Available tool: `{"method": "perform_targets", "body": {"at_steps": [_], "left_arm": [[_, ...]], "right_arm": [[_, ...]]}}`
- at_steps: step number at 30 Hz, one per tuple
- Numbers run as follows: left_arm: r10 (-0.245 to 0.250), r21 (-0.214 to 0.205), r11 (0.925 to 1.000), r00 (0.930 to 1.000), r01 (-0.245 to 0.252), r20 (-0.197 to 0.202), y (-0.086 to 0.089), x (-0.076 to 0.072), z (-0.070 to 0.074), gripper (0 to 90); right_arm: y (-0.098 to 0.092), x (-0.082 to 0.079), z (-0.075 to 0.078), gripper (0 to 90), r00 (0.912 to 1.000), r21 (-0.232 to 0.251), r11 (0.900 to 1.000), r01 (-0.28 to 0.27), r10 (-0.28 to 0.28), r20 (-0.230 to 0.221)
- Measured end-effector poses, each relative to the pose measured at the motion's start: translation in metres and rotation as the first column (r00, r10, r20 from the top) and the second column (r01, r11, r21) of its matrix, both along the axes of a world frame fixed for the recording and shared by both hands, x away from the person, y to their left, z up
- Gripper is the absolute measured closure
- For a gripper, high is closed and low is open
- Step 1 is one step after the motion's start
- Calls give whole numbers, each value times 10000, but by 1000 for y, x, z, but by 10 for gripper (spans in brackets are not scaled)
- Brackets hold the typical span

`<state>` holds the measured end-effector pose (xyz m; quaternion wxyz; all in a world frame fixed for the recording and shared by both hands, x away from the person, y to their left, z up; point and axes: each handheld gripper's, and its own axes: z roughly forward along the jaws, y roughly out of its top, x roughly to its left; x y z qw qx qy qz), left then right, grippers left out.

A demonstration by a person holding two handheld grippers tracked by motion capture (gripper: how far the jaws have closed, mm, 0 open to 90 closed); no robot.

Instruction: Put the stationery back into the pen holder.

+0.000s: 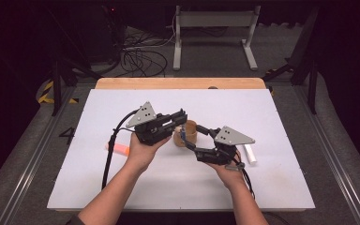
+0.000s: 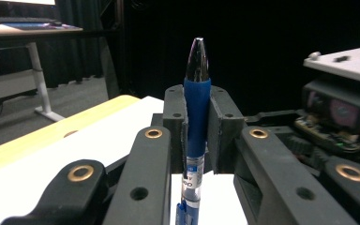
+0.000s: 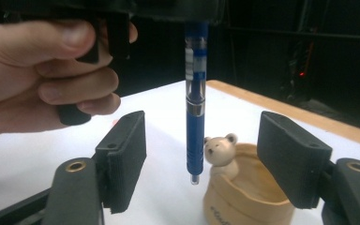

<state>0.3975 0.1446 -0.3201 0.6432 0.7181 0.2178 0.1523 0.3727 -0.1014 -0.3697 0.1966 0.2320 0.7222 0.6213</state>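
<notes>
Above the white surface (image 1: 262, 187), your left tongs (image 2: 198, 133) clamp a blue pen with a clear barrel and black tip (image 2: 197, 117), holding it upright over the tan ceramic cup with a small bear figure on its rim (image 3: 246, 192). Your right tongs (image 3: 215, 159) stand wide, pads clear of the pen hanging between them. It looks like the hand-over is done; next, lower the pen straight into the cup. Lettering on the pen and cup is too blurred to read.
</notes>
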Motion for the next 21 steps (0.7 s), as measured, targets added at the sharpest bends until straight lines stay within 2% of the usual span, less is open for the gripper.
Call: {"method": "perform_targets", "body": {"at_steps": [3,8,14,21], "left_arm": [[85,-167,9998,9999,-83,87,-2,6,-2,796],[151,-797,9967,9999,-149,13,-4,17,-6,796],[433,-825,9957,9990,-422,111,-7,26,-8,795],[642,-539,9965,9979,-643,-25,-7,34,-14,794]], "right_arm": [[-2,-1,2,329,9998,44,9999,143,-144,135],[-3,-1,3,326,9996,11,9998,202,-202,195],[-2,-1,2,326,9998,-69,9999,115,-113,188],[-3,-2,3,328,9989,10,9996,292,-293,378]]}}
